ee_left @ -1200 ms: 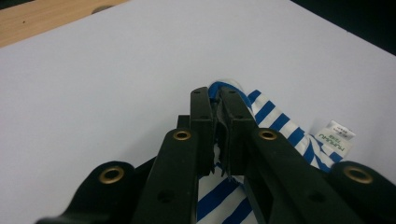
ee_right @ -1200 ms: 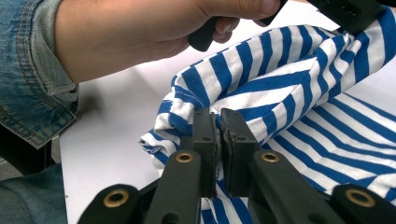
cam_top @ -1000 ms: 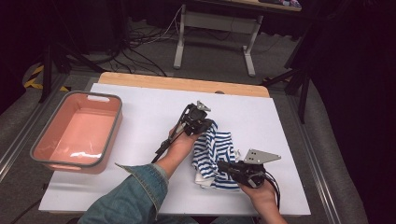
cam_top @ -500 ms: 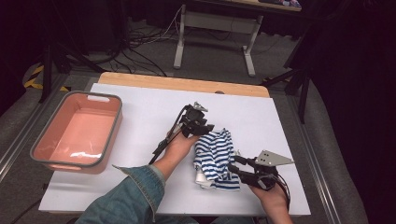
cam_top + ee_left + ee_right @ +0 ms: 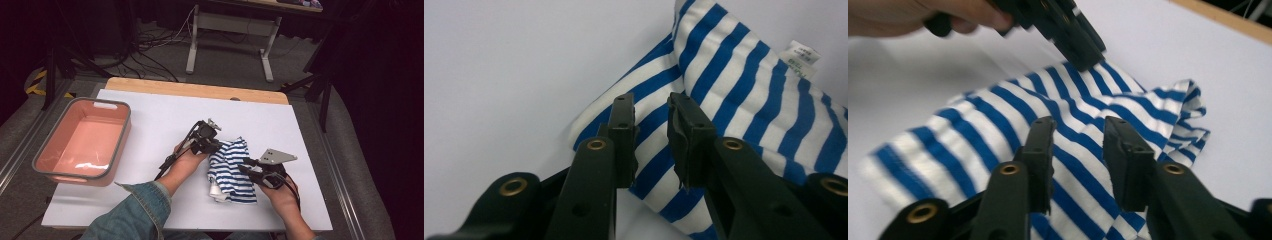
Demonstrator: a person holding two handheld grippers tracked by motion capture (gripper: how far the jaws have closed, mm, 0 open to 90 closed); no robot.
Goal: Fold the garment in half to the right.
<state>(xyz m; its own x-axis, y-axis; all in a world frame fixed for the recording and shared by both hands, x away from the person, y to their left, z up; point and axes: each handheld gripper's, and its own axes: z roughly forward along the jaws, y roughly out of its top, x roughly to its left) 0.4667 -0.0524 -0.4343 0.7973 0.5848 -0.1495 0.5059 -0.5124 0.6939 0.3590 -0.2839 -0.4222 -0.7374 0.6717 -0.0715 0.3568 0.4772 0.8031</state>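
Note:
A blue-and-white striped cloth (image 5: 229, 172) lies crumpled on the white table top (image 5: 150, 120), right of centre. My left gripper (image 5: 212, 142) hovers at its upper left edge. In the left gripper view the gripper (image 5: 651, 132) has a gap between its jaws, with the cloth (image 5: 744, 85) under them and not pinched. My right gripper (image 5: 248, 167) is at the cloth's right side. In the right gripper view the gripper (image 5: 1078, 150) is likewise open over the stripes (image 5: 998, 115). Both pairs of jaws have just been closing with nothing gripped.
A pink tub (image 5: 82, 147) with a grey rim stands at the table's left edge. A white label (image 5: 801, 60) is sewn on the cloth. The other hand's gripper (image 5: 1063, 25) reaches into the right gripper view from the top. A wooden strip (image 5: 200, 90) borders the far edge.
The right gripper drew back to the right, then came in to the cloth's edge again. The left hand has kept its place. The cloth's far corner now spreads out more.

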